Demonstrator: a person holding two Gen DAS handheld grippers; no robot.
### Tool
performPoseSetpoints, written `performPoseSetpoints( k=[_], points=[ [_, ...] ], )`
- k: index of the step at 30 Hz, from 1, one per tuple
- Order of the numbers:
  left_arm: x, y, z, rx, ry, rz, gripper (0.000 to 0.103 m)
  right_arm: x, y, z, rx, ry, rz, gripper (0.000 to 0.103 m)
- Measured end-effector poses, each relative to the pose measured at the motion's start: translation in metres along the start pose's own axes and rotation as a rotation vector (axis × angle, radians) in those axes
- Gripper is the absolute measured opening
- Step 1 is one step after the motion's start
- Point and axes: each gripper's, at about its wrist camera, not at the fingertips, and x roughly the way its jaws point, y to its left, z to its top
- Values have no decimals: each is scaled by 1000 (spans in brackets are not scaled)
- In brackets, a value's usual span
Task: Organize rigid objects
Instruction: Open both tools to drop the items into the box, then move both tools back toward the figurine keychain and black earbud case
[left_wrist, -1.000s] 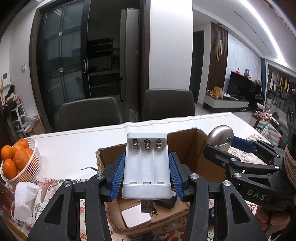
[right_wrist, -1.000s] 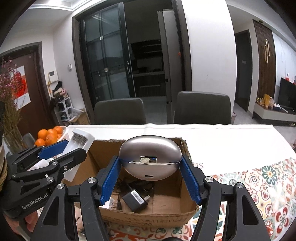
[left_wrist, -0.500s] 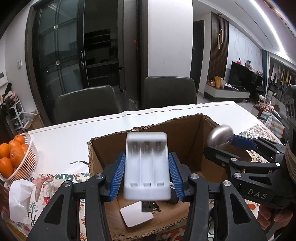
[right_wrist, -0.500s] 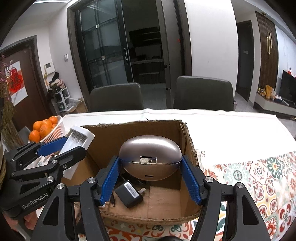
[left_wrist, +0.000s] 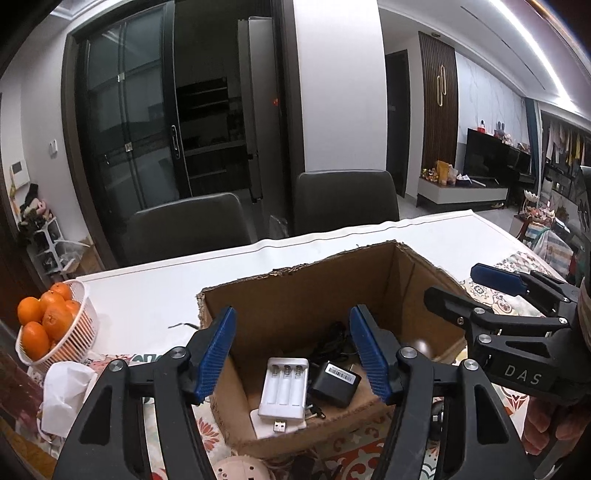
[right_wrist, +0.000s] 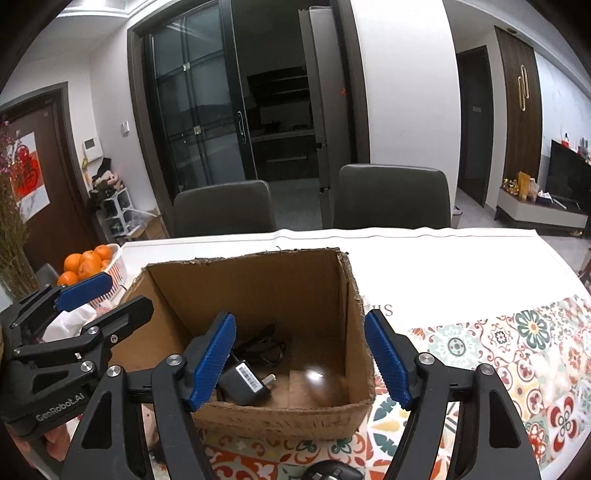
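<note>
An open cardboard box (left_wrist: 303, 295) (right_wrist: 258, 280) stands on the table. Inside it lie a white battery charger (left_wrist: 283, 387), a black plug adapter (left_wrist: 335, 384) (right_wrist: 245, 386), a black cable (right_wrist: 264, 347) and a silver oval case (right_wrist: 321, 384), which looks blurred. My left gripper (left_wrist: 291, 354) is open and empty over the box's near left part. My right gripper (right_wrist: 301, 360) is open and empty over the box's near right part. Each gripper also shows in the other's view: the right gripper (left_wrist: 491, 295) and the left gripper (right_wrist: 96, 299).
A white basket of oranges (left_wrist: 48, 325) (right_wrist: 92, 264) stands at the left, with crumpled tissue (left_wrist: 66, 391) beside it. A round white object (left_wrist: 240, 469) and a dark object (right_wrist: 328, 472) lie in front of the box. Two dark chairs (right_wrist: 391, 199) stand behind the table.
Both grippers have opened. The white charger and the silver case have dropped from the jaws into the box.
</note>
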Motion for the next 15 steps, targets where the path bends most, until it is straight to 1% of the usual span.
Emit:
performPoseSetpoints(
  k=[10, 15],
  points=[
    [-30, -6, -9, -4, -13, 40, 63, -28, -2, -7, 1, -41, -3, 73],
    [-41, -8, -18, -19, -8, 39, 63, -40, -4, -15, 4, -55, -4, 73]
  ],
)
